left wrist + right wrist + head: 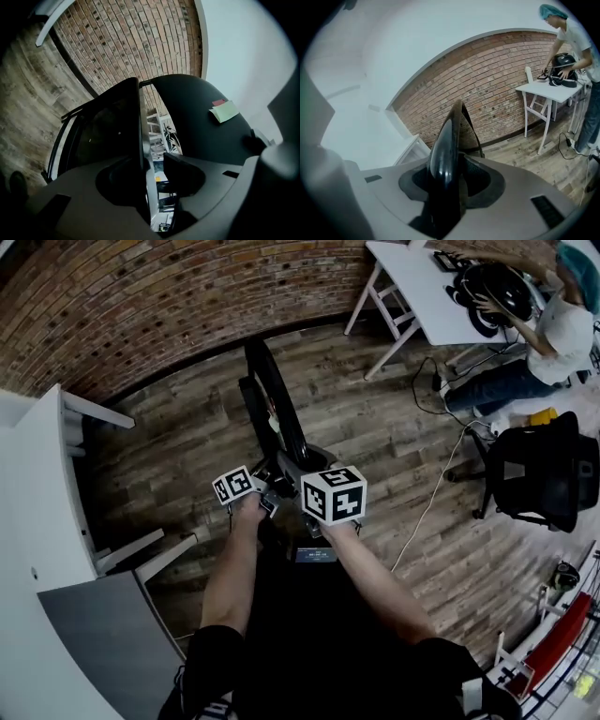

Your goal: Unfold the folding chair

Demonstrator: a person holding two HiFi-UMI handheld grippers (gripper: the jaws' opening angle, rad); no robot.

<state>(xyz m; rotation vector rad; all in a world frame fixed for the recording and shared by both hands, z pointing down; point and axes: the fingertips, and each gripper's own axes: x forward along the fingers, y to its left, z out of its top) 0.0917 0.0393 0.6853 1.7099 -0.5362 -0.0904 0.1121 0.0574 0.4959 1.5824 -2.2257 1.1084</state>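
1. My right gripper [452,183] is clenching the folding chair [274,404] by its glossy top edge, steadying it upright on the near floor [375,427].
2. My left gripper [152,176] is gaping loosely around its other panel [139,122], likely to regrip.

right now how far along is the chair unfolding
Done: little. The chair stands upright on the floor, folded thin. In hand: the right gripper is shut on its glossy black edge; the left gripper has a thin panel edge between open jaws, with a gap on one side. Left: spread seat and back apart and set it on its legs.
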